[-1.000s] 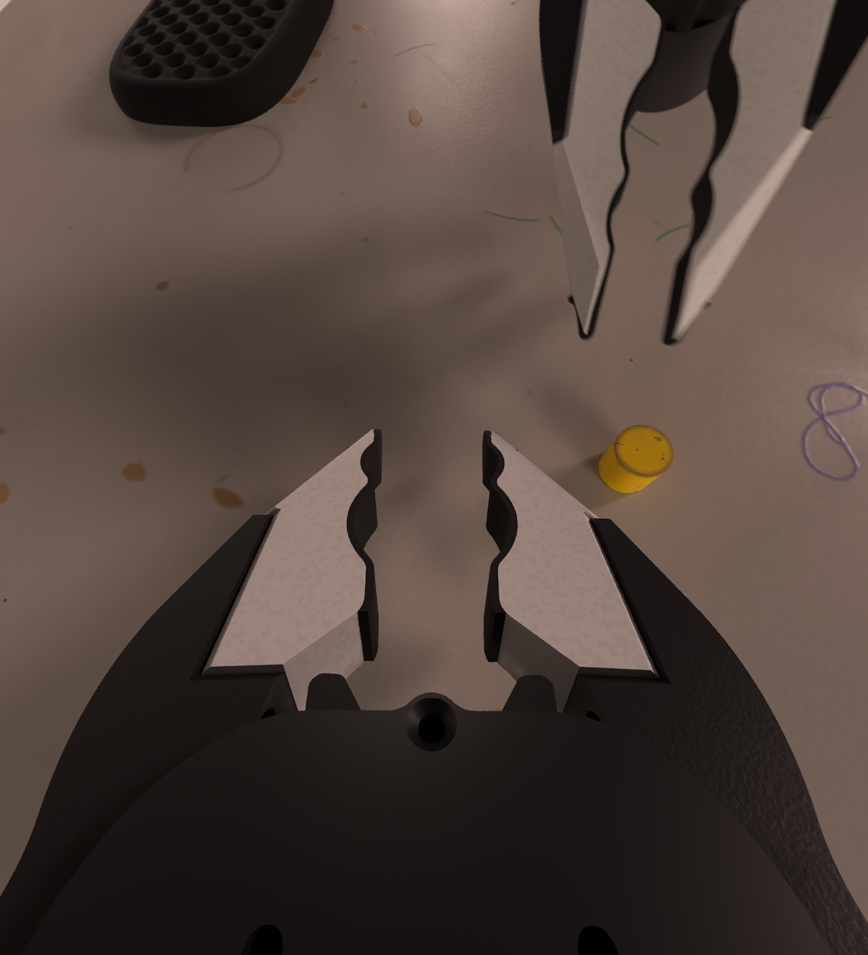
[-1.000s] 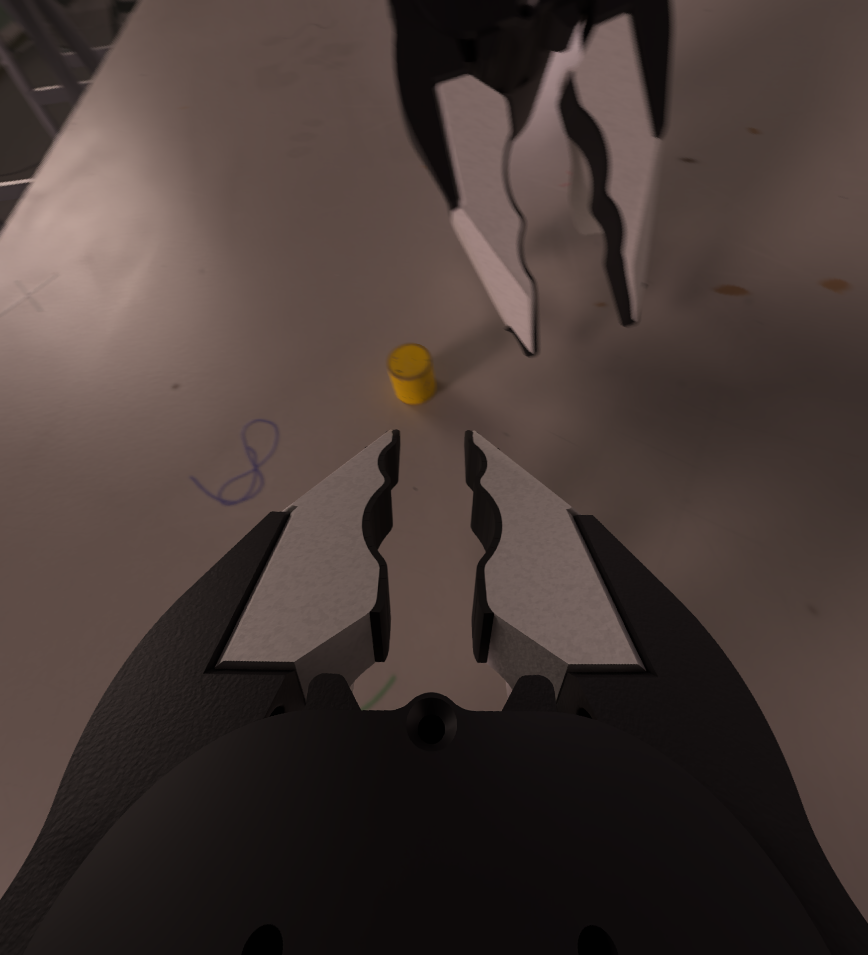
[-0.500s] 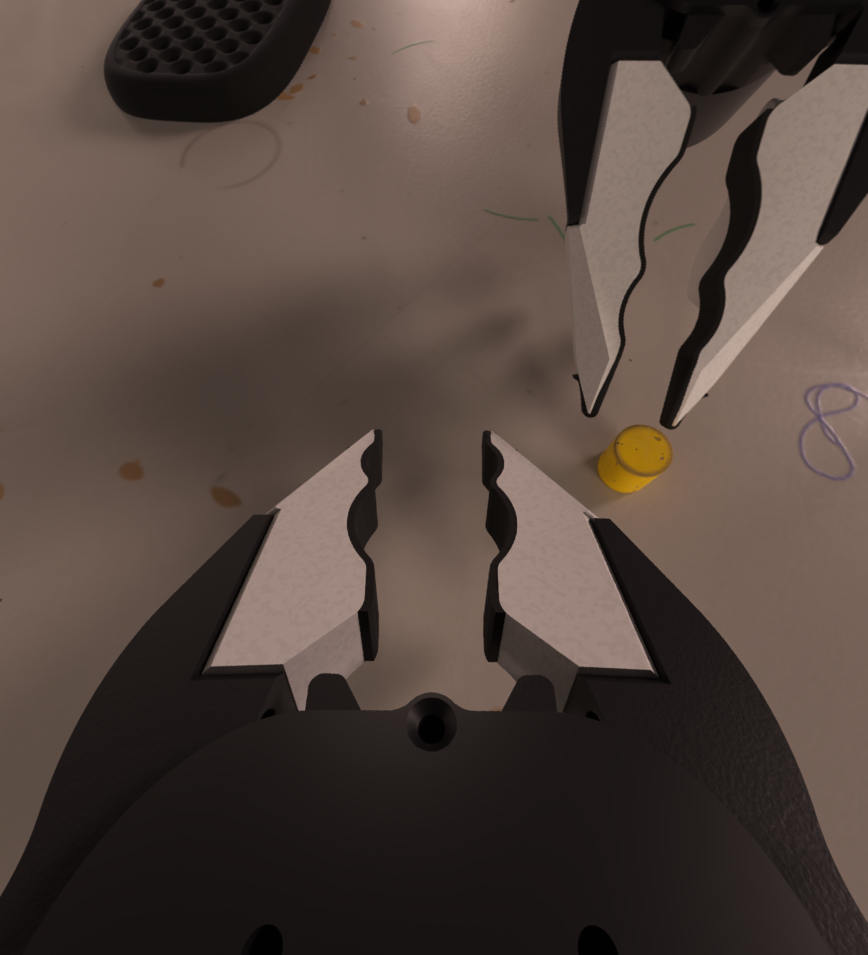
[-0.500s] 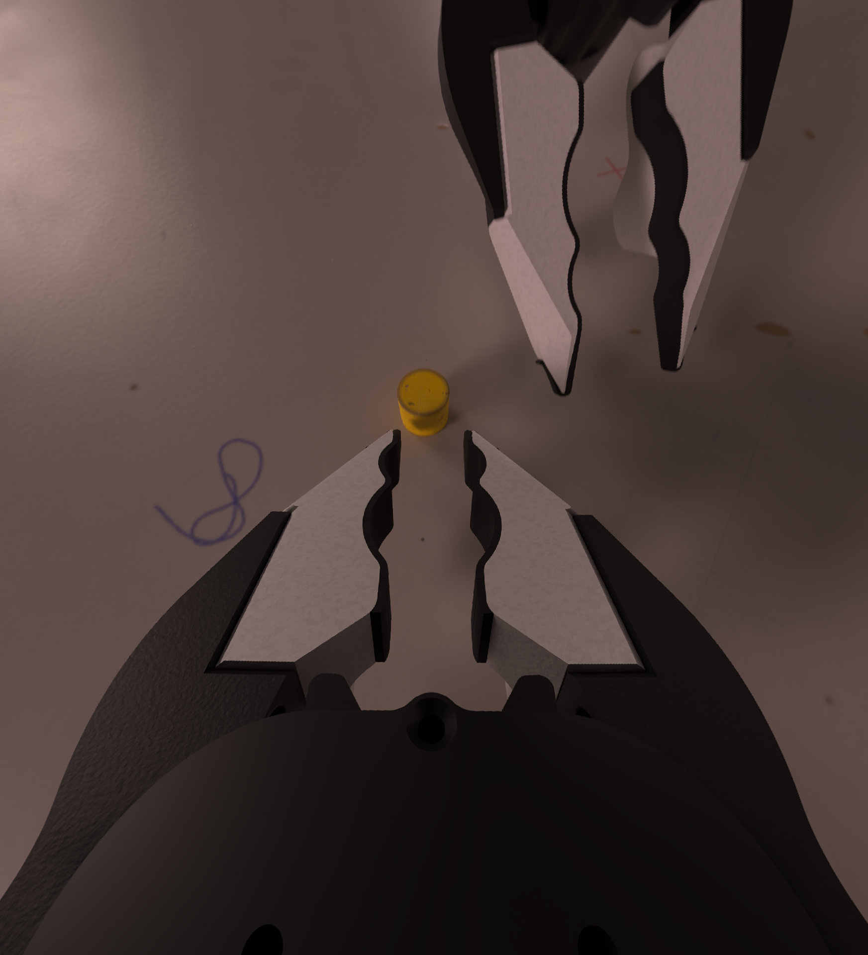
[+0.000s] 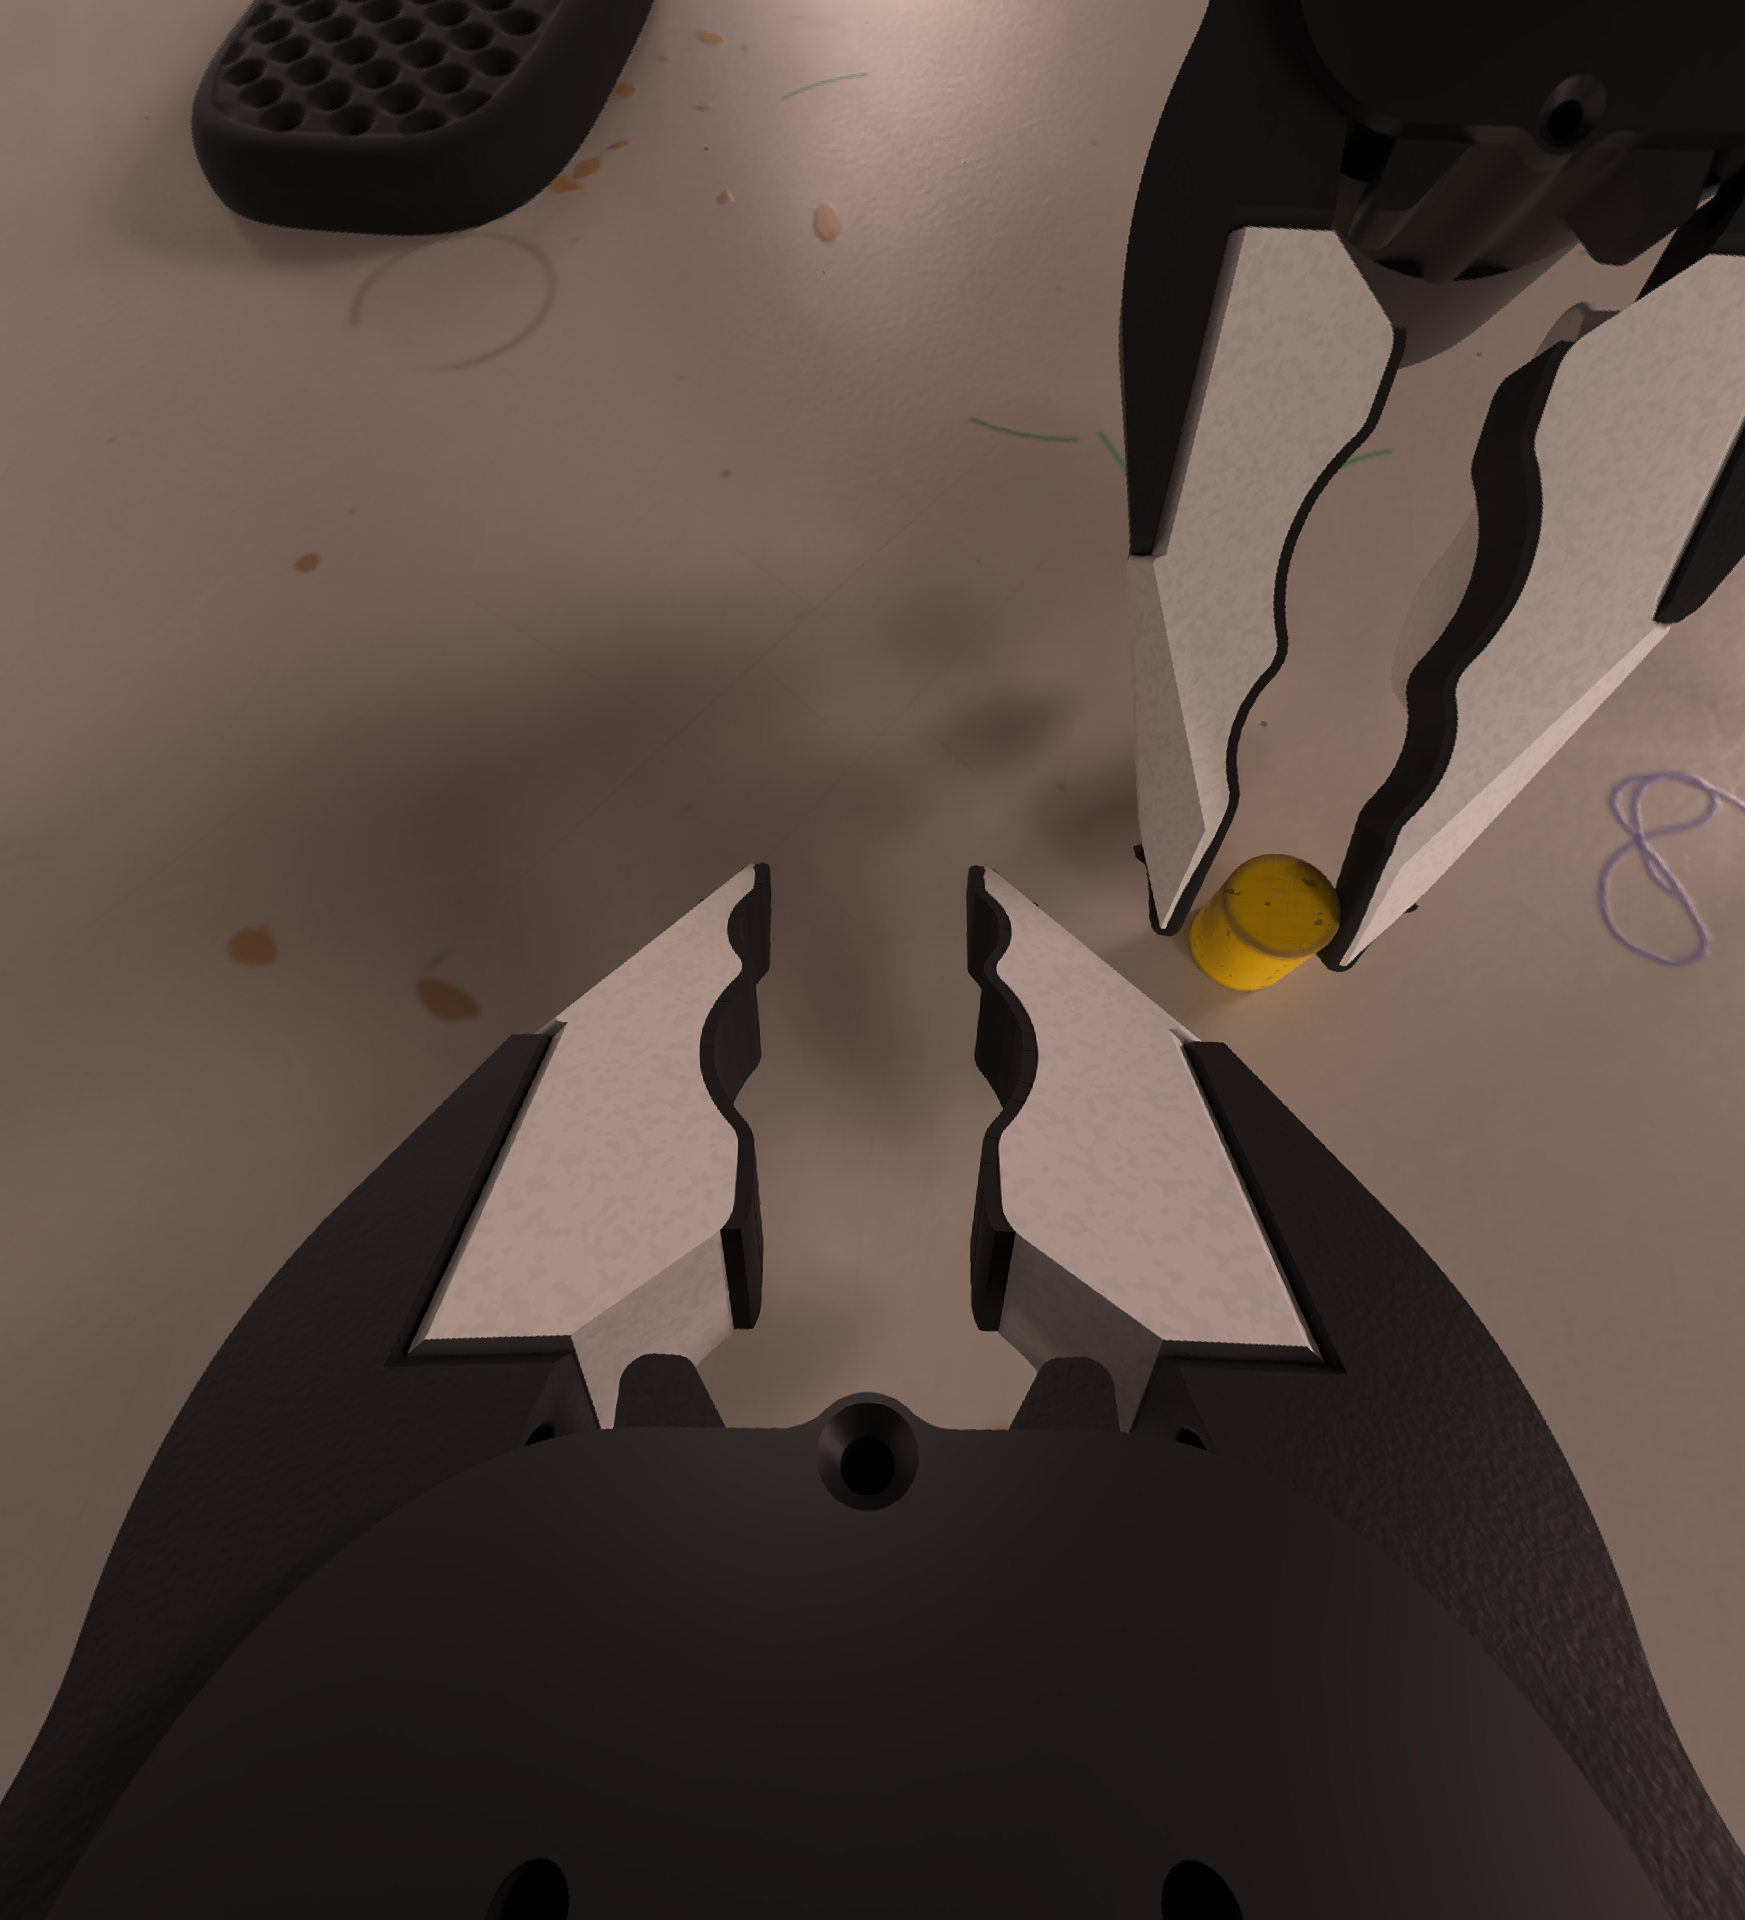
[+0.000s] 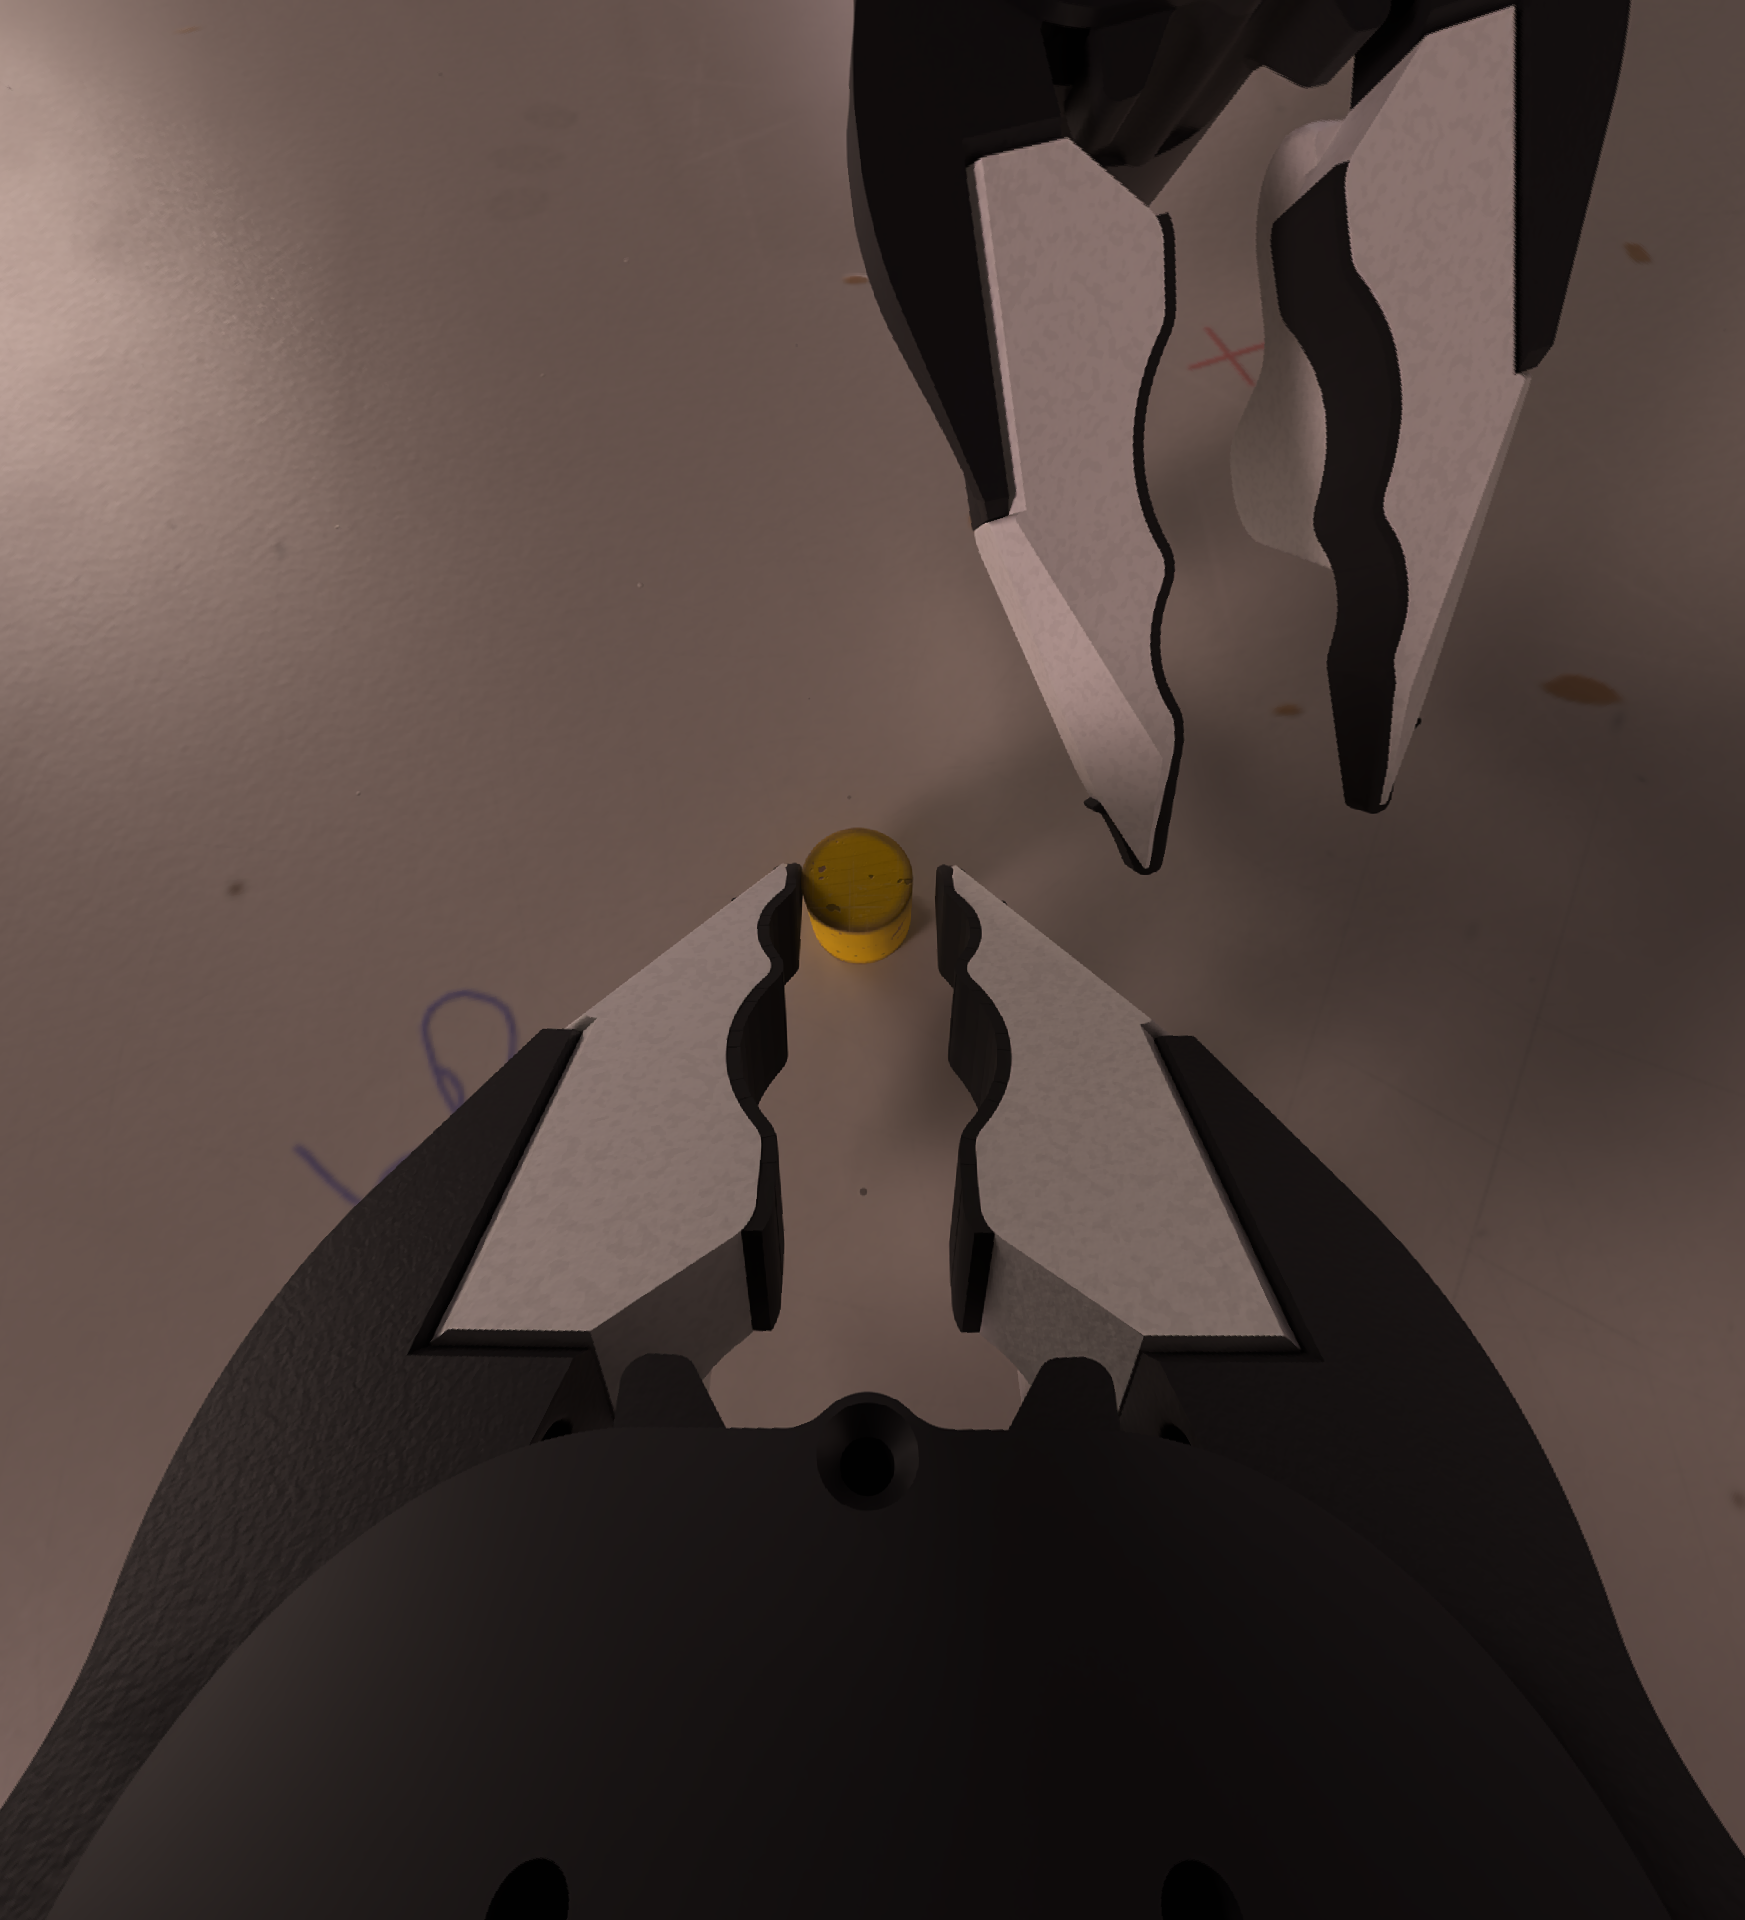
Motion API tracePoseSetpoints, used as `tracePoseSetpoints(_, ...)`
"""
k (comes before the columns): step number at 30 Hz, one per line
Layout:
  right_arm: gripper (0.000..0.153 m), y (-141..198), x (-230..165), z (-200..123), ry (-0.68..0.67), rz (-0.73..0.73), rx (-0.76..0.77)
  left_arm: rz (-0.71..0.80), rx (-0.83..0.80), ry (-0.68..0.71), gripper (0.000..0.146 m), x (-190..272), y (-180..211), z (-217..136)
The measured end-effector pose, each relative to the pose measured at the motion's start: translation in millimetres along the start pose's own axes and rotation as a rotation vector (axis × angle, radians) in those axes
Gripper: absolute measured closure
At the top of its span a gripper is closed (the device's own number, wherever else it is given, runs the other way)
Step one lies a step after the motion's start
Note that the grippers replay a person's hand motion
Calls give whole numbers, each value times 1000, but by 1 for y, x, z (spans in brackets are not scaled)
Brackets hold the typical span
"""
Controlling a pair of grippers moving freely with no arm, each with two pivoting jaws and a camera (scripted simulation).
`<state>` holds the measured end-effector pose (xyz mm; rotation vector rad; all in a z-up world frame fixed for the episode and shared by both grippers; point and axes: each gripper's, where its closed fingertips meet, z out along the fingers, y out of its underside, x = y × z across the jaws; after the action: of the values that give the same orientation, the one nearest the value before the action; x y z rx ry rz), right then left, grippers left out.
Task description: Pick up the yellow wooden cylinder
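The yellow wooden cylinder (image 6: pixel 860 902) stands upright on the grey-brown table, small and stubby. My right gripper (image 6: pixel 868 883) is open with its two fingertips either side of the cylinder; the left tip is close against it, the right tip stands a little apart. In the left wrist view the cylinder (image 5: pixel 1263 930) sits between the right gripper's fingertips (image 5: pixel 1252 940). My left gripper (image 5: pixel 866 883) is open and empty, just left of the cylinder, and it also shows in the right wrist view (image 6: pixel 1257 831), to the upper right.
A black perforated pad (image 5: pixel 411 104) lies at the far left of the table. A purple scribble (image 5: pixel 1657 883) is drawn right of the cylinder, and also shows in the right wrist view (image 6: pixel 452 1049). Brown spots (image 5: pixel 250 945) and a red cross mark (image 6: pixel 1226 358) dot the surface.
My right gripper has moved forward and down until its open fingertips straddle the cylinder. The left gripper has stayed in place. The cylinder has not moved.
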<state>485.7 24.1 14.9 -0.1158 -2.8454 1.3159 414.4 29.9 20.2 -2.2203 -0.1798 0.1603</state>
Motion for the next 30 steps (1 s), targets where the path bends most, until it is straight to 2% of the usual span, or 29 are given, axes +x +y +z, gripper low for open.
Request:
tracePoseSetpoints(10,126,0,-5,1,-31,-22,-17,-4,-2,4,108,0,0,0)
tracePoseSetpoints(18,132,-1,-2,-1,-12,-18,9,-2,-1,5,109,0,0,0)
tracePoseSetpoints(26,132,-6,19,-30,161,-67,50,2,0,7,109,1,0,0)
tracePoseSetpoints(28,132,-13,26,-55,272,-89,56,4,0,8,109,1,0,0)
tracePoseSetpoints(30,132,-20,31,-92,419,-99,64,5,1,8,109,1,0,0)
